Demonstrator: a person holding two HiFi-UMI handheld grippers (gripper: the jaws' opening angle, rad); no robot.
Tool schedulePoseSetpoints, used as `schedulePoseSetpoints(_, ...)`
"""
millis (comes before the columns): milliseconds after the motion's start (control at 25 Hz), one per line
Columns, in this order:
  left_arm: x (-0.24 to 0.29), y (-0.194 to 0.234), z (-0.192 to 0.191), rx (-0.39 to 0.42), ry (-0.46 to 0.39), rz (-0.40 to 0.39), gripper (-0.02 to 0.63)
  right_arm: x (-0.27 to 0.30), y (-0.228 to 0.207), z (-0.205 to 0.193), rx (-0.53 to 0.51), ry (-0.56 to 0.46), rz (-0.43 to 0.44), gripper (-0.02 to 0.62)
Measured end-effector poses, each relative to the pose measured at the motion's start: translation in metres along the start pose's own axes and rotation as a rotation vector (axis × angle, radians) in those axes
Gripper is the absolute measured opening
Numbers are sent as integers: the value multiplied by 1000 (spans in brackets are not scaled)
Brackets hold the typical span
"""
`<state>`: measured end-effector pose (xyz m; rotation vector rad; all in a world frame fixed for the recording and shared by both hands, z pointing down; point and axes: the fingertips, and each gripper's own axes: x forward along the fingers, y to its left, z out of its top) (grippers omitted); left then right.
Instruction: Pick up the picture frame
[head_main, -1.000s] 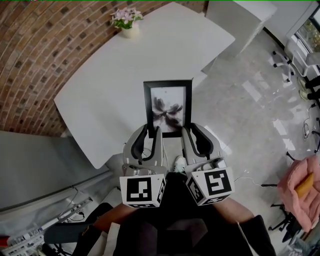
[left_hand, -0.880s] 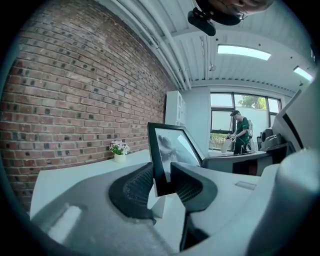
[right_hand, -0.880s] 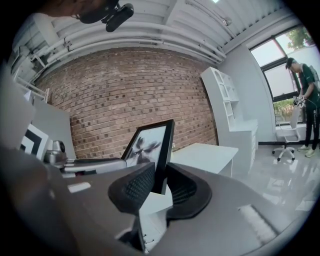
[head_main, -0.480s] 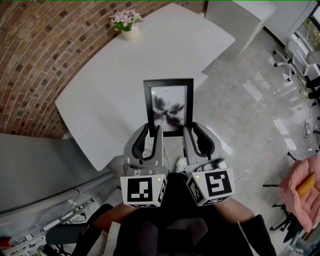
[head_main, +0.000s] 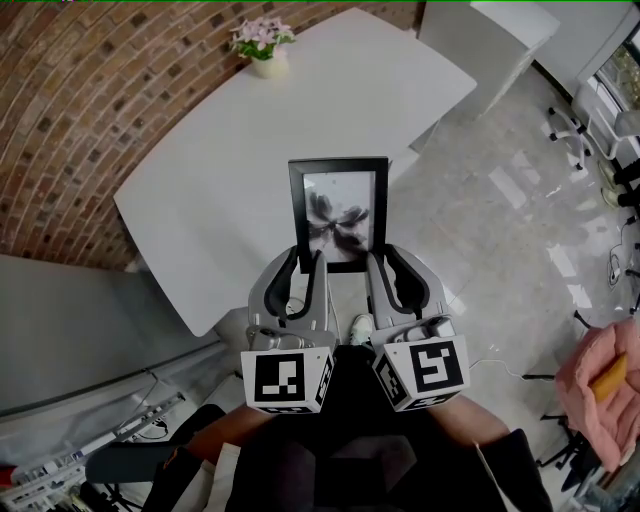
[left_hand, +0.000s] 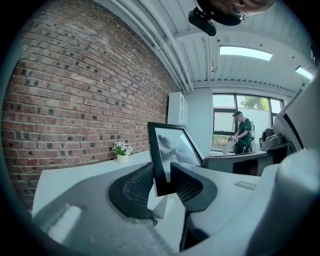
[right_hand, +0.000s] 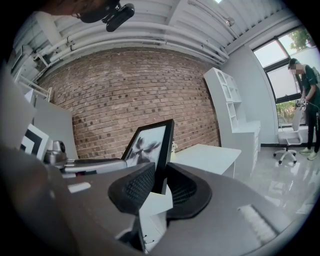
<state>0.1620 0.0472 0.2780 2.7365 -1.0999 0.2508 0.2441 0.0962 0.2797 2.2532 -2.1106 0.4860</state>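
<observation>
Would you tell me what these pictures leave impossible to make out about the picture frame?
- Lower corners of the picture frame: head view, covered by the left gripper and right gripper.
- Its back: faces away from all three views.
- Its print: a blurred dark shape in every view, subject unclear.

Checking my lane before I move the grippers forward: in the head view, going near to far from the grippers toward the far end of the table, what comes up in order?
Left gripper and right gripper side by side → picture frame → flower pot.
</observation>
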Motion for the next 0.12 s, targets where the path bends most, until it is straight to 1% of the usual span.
schedulePoseSetpoints(120, -2, 3, -2, -4, -2, 2, 98, 1, 3, -1, 4, 1, -5, 74)
